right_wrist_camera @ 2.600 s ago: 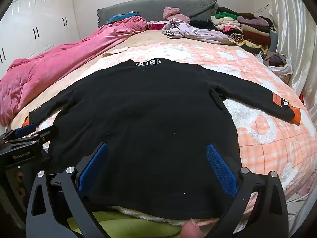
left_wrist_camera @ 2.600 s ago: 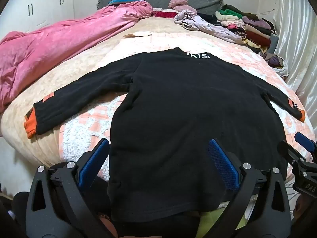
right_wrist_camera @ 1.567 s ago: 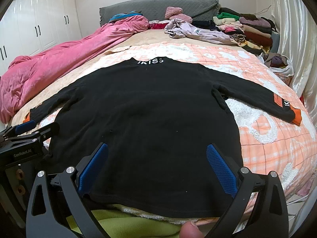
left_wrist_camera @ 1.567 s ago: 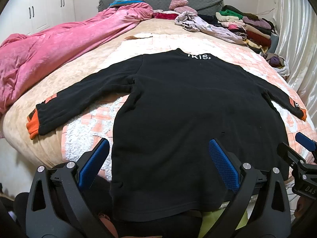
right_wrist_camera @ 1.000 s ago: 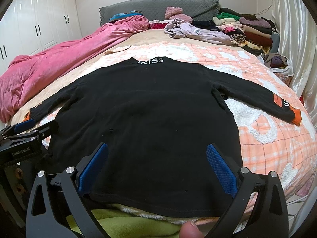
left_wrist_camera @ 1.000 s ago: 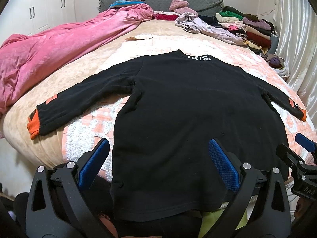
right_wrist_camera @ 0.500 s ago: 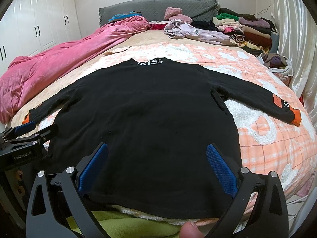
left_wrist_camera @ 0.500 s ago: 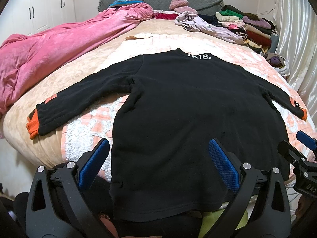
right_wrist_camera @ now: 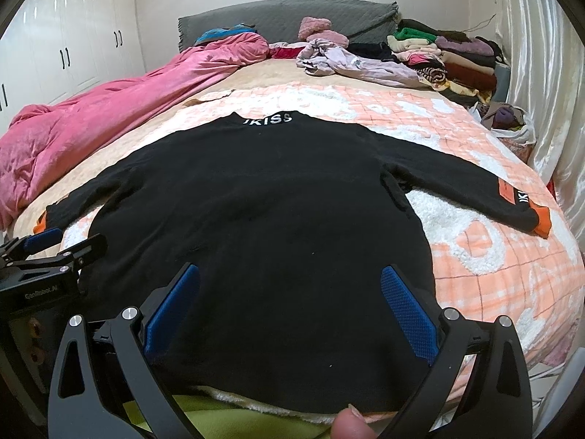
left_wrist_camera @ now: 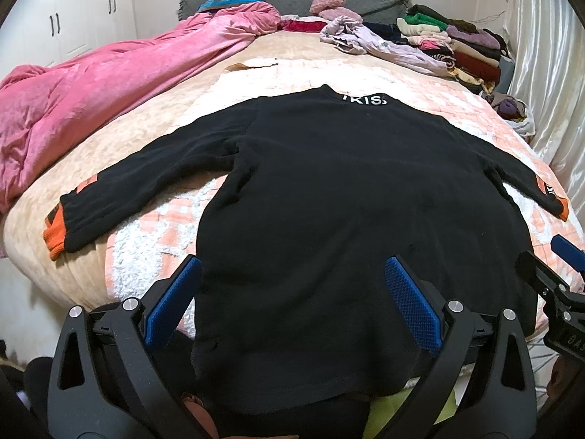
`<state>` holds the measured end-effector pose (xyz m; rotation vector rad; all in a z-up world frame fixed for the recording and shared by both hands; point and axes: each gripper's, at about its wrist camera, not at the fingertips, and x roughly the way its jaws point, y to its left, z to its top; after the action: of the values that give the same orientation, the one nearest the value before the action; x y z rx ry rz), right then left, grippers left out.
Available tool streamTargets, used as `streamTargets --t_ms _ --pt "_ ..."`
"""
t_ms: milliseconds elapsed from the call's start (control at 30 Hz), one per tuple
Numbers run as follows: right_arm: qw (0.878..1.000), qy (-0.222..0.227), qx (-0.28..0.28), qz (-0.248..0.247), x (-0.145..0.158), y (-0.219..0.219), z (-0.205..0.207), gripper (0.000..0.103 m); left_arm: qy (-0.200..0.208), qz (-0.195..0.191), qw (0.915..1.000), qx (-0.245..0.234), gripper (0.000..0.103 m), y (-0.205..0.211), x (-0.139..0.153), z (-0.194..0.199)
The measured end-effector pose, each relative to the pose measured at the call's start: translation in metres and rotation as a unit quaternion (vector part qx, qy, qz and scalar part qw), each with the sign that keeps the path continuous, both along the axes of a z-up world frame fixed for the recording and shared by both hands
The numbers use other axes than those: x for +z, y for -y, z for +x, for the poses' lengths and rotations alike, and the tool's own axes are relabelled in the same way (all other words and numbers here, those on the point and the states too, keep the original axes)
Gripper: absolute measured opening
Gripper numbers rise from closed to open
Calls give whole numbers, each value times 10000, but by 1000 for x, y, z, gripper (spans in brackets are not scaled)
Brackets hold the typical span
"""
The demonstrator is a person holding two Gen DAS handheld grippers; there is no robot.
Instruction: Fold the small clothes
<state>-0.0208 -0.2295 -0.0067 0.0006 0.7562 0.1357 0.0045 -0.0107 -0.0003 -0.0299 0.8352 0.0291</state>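
Observation:
A black long-sleeved sweater (left_wrist_camera: pixel 329 197) (right_wrist_camera: pixel 263 212) with orange cuffs and white collar lettering lies flat on the bed, sleeves spread, hem nearest me. My left gripper (left_wrist_camera: pixel 292 292) is open and empty, hovering over the hem's left part. My right gripper (right_wrist_camera: pixel 289 296) is open and empty over the hem's right part. The right gripper shows at the left wrist view's right edge (left_wrist_camera: pixel 548 270); the left gripper shows at the right wrist view's left edge (right_wrist_camera: pixel 55 248).
The sweater lies on a peach-and-white fleece blanket (left_wrist_camera: pixel 146 241) (right_wrist_camera: pixel 493 256). A pink quilt (left_wrist_camera: pixel 91 91) lies along the bed's left side. Piled clothes (left_wrist_camera: pixel 457 47) (right_wrist_camera: pixel 438 55) lie at the far right by the grey headboard (right_wrist_camera: pixel 274 18). A curtain (right_wrist_camera: pixel 548 73) hangs on the right.
Nothing has visibly changed beyond slight camera sway. Both grippers stay open above the hem.

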Motion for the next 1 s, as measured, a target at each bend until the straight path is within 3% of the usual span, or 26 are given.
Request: streamTargets --t_ms 1000 --pt "9947 247 -998 93 5 85 42 99 -66 55 9998 -163 94 35 4 56"
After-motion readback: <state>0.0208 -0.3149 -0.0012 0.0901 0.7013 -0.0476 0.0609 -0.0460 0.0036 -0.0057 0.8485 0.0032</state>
